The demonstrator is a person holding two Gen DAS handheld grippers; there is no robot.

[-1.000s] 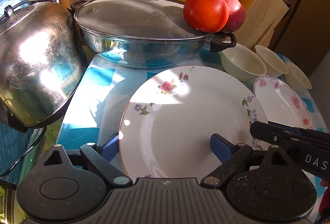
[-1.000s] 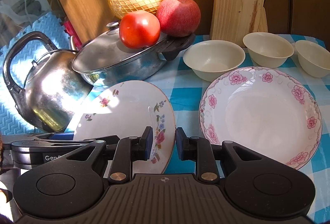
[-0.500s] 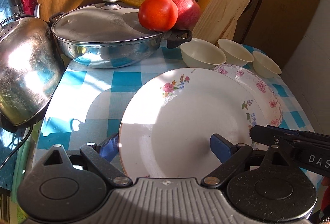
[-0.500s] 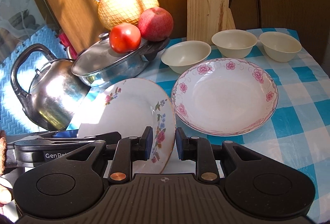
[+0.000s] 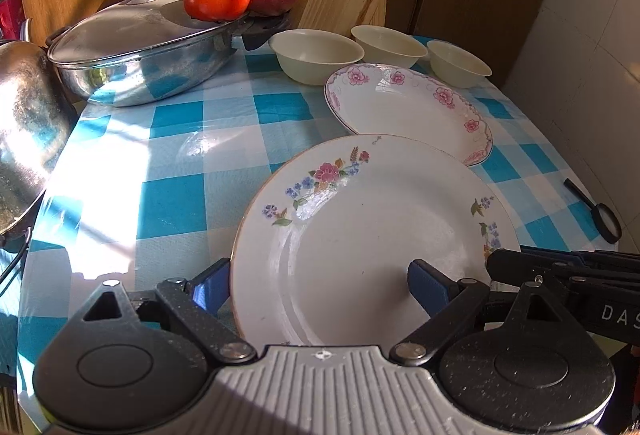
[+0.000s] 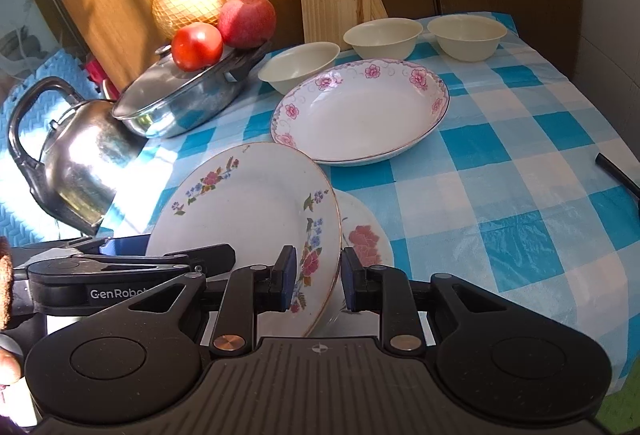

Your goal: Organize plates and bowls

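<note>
The flat flowered plate [image 6: 248, 211], tilted and lifted off the checked tablecloth [image 6: 520, 163], is pinched at its near rim by the right gripper [image 6: 318, 277], the left gripper [image 5: 320, 285] spread wide around it, the pink-rimmed deep plate [image 6: 360, 111] just beyond.

Black gripper [image 6: 316, 275], blue finger pads [image 6: 289, 271]
</note>
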